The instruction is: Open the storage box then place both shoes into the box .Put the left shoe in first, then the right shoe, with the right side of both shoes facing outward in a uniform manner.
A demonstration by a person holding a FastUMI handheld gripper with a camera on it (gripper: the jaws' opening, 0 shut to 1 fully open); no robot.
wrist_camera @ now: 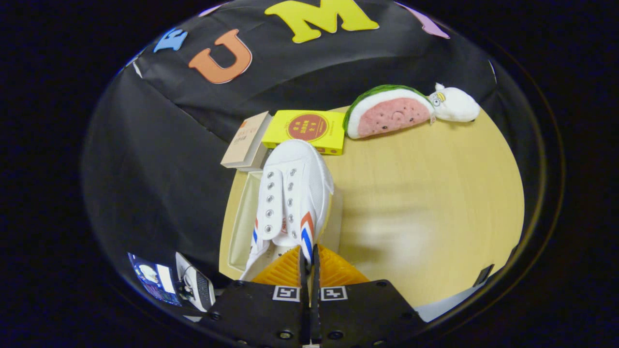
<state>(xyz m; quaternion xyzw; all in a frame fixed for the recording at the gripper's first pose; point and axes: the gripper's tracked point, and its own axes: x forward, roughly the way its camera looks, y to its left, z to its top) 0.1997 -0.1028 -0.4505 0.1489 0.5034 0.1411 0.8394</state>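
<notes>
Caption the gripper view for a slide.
Gripper shut on white shoe, held over the open storage box.

My gripper (308,261) hides the white shoe's (290,193) heel; the shoe covers most of the storage box (240,222); box labels too small to read

Fisheye on the tool (309,261), steeply downward, close over the table (435,193) toward the booth wall (159,145).

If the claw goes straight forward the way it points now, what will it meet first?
The claw is shut on the white shoe, so that goes ahead of it. Beyond the toe, the yellow box looks first in line, though depth is unclear.
</notes>
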